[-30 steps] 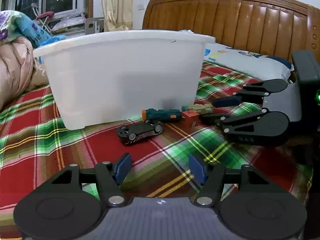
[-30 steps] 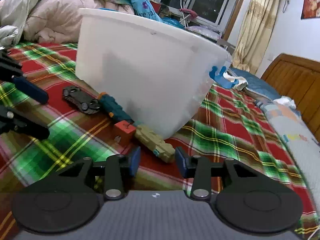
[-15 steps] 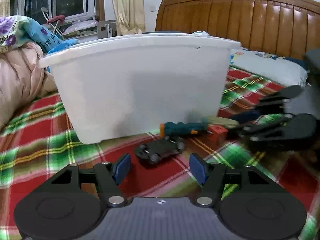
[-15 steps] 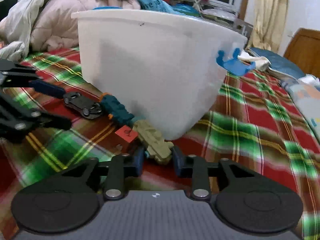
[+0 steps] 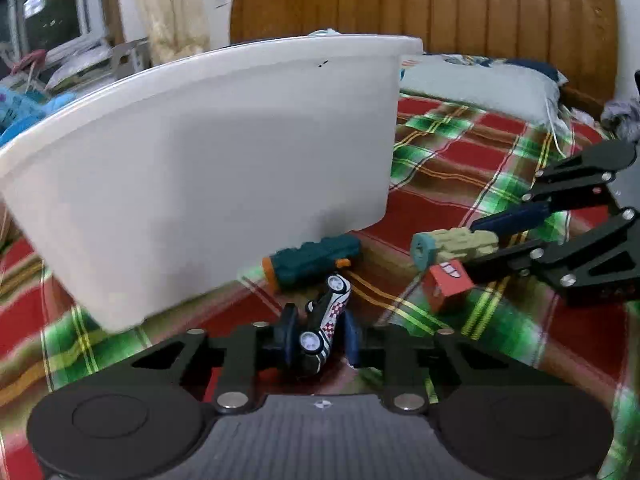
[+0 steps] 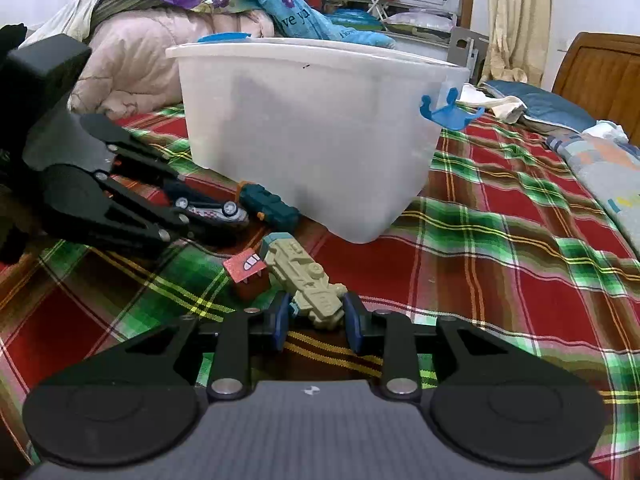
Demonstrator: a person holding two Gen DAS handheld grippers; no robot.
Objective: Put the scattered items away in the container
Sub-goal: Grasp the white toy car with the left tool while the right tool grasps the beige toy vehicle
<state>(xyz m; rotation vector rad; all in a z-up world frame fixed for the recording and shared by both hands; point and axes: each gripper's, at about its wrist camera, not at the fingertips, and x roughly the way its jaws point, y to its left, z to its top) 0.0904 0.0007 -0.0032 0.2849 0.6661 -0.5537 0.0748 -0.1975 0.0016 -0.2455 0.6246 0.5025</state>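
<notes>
The white plastic bin (image 5: pixel 220 168) stands on the plaid bedspread. My left gripper (image 5: pixel 318 334) is shut on a black toy car (image 5: pixel 326 312) with a checkered side, which stands tipped between the blue pads. The right wrist view shows the same car (image 6: pixel 212 209) in the left gripper (image 6: pixel 196 208). My right gripper (image 6: pixel 316 320) is shut on the near end of a beige toy vehicle (image 6: pixel 304 280). In the left wrist view the right gripper (image 5: pixel 490 240) comes in from the right around that beige toy (image 5: pixel 452 246). A red block (image 6: pixel 248 274) touches the beige toy. A teal toy (image 6: pixel 270 206) lies against the bin.
A blue clip handle (image 6: pixel 448 114) sticks out of the bin's right end. Piled quilts (image 6: pixel 160 40) lie behind the bin and pillows (image 6: pixel 592 152) at the right. A wooden headboard (image 5: pixel 440 8) closes off the far side. Open plaid bedspread (image 6: pixel 520 260) stretches right of the bin.
My left gripper moved forward over the toy car and closed on it, and the car tipped up. My right gripper narrowed onto the beige toy and the bin now looks farther off.
</notes>
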